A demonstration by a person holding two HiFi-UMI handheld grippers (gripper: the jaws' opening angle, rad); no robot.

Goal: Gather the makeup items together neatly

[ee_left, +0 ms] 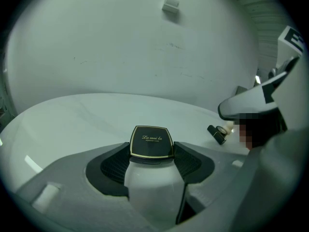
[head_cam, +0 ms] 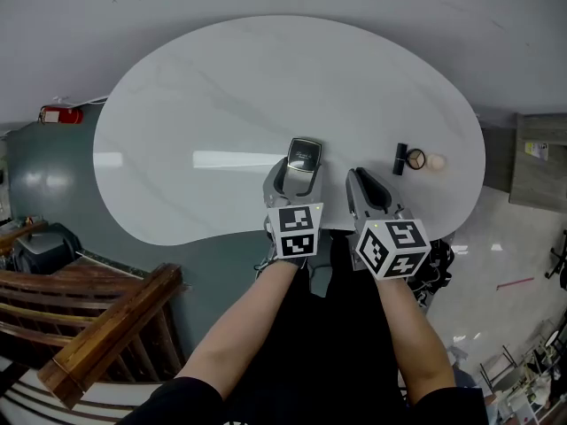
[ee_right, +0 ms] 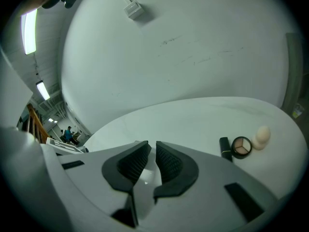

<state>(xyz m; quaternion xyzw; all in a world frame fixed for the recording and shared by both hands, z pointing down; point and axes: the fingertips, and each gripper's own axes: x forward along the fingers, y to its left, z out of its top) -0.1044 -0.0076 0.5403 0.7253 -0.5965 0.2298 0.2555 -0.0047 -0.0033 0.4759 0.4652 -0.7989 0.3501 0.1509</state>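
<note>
1. We see a table [head_cam: 221,104] whose top is white, smooth and glossy, faintly veined like stone, with lamps mirrored in it.
2. The compact [ee_left: 151,141] has a glossy black lid with a thin gold, metallic-looking edge.
3. The left gripper [ee_left: 151,150] and the right gripper [ee_right: 153,149] have pale grey matt shells that look to us like plastic.
4. Their pads [ee_right: 130,161] are black, matt and finely ribbed.
5. The sponge [ee_right: 262,135] looks matt, soft and pale beige.
6. The tube [ee_right: 225,148] is black with a slight sheen.
7. The bench [head_cam: 106,326] is brown wood with a low shine.
8. The floor [head_cam: 496,255] is pale and glossy.
</note>
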